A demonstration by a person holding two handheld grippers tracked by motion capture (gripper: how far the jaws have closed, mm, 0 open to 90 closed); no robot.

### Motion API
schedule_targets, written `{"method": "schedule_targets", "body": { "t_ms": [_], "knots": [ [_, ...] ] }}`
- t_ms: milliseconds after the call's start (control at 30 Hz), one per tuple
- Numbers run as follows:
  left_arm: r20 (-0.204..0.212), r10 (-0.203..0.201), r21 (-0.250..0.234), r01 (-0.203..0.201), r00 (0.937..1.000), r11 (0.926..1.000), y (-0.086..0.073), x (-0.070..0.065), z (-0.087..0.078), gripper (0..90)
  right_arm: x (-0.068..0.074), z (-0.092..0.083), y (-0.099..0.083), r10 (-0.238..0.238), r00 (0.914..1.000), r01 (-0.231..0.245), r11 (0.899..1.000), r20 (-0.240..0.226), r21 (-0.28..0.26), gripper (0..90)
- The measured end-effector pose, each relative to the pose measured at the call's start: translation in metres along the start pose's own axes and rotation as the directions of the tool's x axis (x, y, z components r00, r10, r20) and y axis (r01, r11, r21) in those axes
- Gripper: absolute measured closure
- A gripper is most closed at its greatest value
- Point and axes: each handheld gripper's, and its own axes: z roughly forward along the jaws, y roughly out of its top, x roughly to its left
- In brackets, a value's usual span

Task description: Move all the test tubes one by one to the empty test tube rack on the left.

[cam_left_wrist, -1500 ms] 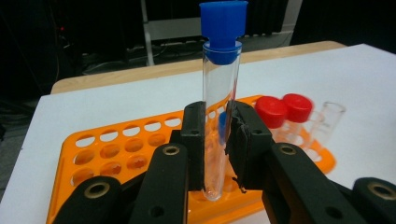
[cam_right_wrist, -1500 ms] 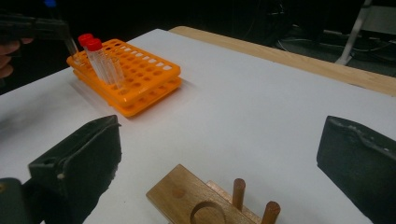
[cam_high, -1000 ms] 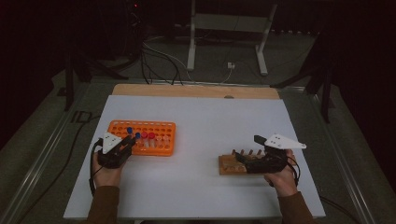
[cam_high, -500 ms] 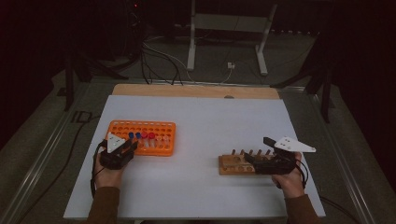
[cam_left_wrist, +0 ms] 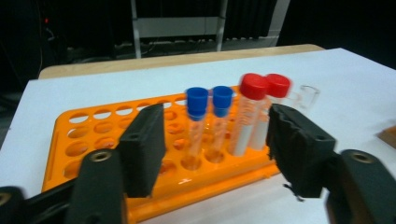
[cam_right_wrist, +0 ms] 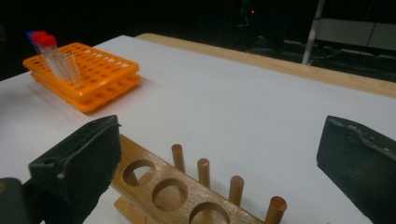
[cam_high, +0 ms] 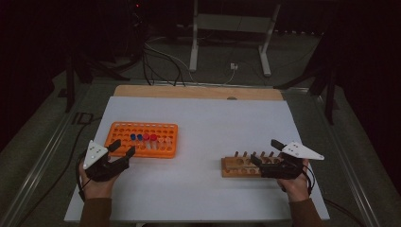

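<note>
An orange tube rack [cam_high: 142, 152] sits left of centre and holds two blue-capped tubes [cam_left_wrist: 205, 100], two red-capped tubes [cam_left_wrist: 261, 86] and a clear uncapped tube [cam_left_wrist: 308, 95]. My left gripper [cam_high: 122, 149] hovers just off the rack's near left corner. Its jaws have just been opening and stand open [cam_left_wrist: 217, 135] with nothing pressed between them; the tubes stand beyond them. A wooden peg rack [cam_high: 236, 166] lies at the right. My right gripper [cam_high: 265, 152] is over its right end, jaws wide open [cam_right_wrist: 224, 154] and holding nothing.
The white table sheet [cam_high: 208, 123] has a wooden strip [cam_high: 198, 92] along its far edge. Behind it stand a metal stand [cam_high: 229, 42] and floor cables [cam_high: 161, 61]. A metal rail [cam_high: 42, 161] runs along the left side.
My left gripper has drawn back from the tubes in the orange rack toward the near left, and its jaws have opened. My right gripper has shifted slightly right along the wooden rack.
</note>
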Motion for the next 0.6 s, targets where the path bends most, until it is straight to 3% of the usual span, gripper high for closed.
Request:
{"method": "schedule_targets", "body": {
  "t_ms": [367,467,600],
  "knots": [
    [-0.016,-0.016,-0.051,0.015,0.9998,0.9986,0.004,-0.011,-0.012,17.0,-0.003,-0.003,-0.002,0.006,0.9999,-0.006,1.000,0.016,-0.021,0.1],
    [-0.019,-0.013,-0.047,0.012,0.9997,0.9988,0.004,-0.014,-0.012,15.1,-0.004,-0.003,-0.003,-0.002,0.9997,0.003,1.000,0.023,-0.022,0.1],
    [-0.012,-0.015,-0.035,0.015,0.9998,0.9993,0.003,-0.016,-0.009,5.3,-0.005,-0.003,-0.004,0.001,0.9997,-0.001,1.000,0.025,-0.023,0.1]
  ]
}}
